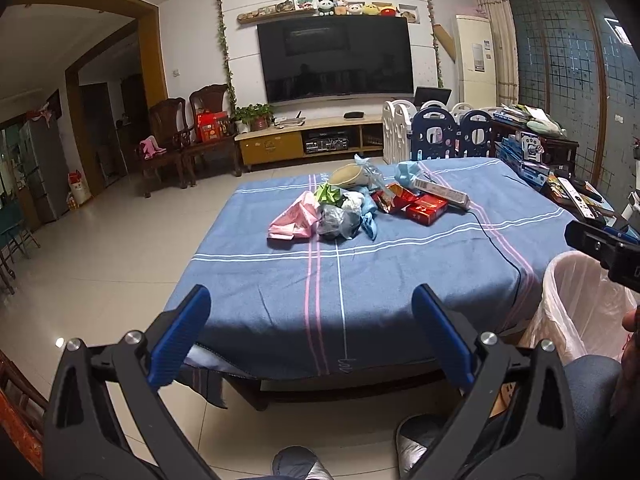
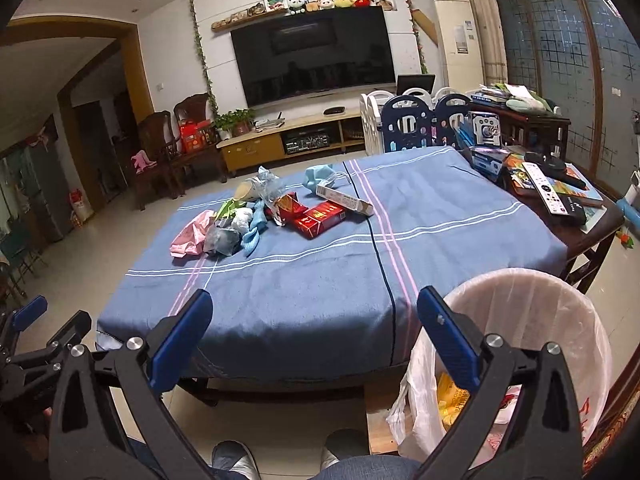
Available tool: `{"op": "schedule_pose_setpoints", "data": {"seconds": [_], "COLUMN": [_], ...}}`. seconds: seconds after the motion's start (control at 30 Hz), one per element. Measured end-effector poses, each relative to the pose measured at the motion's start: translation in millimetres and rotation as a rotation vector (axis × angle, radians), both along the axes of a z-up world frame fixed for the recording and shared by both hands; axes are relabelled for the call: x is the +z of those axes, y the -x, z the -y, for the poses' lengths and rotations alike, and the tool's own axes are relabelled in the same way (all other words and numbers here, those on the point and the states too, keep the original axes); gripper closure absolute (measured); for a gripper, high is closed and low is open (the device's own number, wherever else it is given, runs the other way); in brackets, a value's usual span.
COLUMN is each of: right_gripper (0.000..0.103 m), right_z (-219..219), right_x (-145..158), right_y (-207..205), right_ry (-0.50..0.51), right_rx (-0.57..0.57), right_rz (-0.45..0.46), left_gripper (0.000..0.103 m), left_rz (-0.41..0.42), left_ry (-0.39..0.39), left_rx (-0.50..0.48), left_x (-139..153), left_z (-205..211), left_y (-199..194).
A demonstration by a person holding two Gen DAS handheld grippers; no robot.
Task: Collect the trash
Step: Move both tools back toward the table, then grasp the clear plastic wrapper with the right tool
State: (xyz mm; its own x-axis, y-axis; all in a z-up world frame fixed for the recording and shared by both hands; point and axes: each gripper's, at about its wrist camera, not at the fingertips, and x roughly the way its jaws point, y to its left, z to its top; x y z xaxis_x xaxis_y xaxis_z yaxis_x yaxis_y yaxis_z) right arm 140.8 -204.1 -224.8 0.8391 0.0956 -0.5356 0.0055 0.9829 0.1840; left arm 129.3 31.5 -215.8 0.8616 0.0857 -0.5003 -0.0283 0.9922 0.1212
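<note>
Trash [image 1: 340, 208] lies heaped on the blue striped cloth of the bench [image 1: 280, 300], well beyond your left gripper [image 1: 312, 336], whose jaws stand wide apart and hold nothing. In this left wrist view, the pile reads as soft stuff: a crumpled pink bag [image 1: 292, 220], grey and pale blue plastic wads, a green scrap behind them. Reach for one wad only, and close on its bulk, not a loose flap.

From the right wrist, your right gripper [image 2: 316, 340] is likewise wide open and empty, hanging just beside the bin [image 2: 560, 288], whose thin translucent liner already holds some yellow wrappers. Right of the pink bag sit stiffer pieces: glossy red cartons [image 2: 320, 218] and a long white box [image 2: 344, 199]. Take those across their narrow sides.
</note>
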Motion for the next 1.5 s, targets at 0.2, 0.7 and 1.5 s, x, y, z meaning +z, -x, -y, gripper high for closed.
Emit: {"op": "schedule_pose_setpoints", "data": {"seconds": [0.2,0.7,1.5], "right_gripper": [0.003,0.003,0.06], "right_z": [0.2,3.5,-155.4], "right_x": [-2.7,-17.1,-92.4], "right_y": [-1.8,-39.1,-388.3], "right_ry": [0.002,-0.084,0.567], "right_rx": [0.0,-0.039,0.212], "right_rz": [-0.012,-0.099,-0.167], "left_gripper": [0.003,0.003,0.003], "left_rz": [-0.012,-0.124,-0.249], "left_ry": [-0.003,-0.002,0.113], "left_rx": [0.003,-0.016,0.047], "left_x": [-0.6,-30.2,-52.7], "left_z": [-1.1,10.8,-18.4], "left_y": [-1.5,-69.7,-95.5]}}
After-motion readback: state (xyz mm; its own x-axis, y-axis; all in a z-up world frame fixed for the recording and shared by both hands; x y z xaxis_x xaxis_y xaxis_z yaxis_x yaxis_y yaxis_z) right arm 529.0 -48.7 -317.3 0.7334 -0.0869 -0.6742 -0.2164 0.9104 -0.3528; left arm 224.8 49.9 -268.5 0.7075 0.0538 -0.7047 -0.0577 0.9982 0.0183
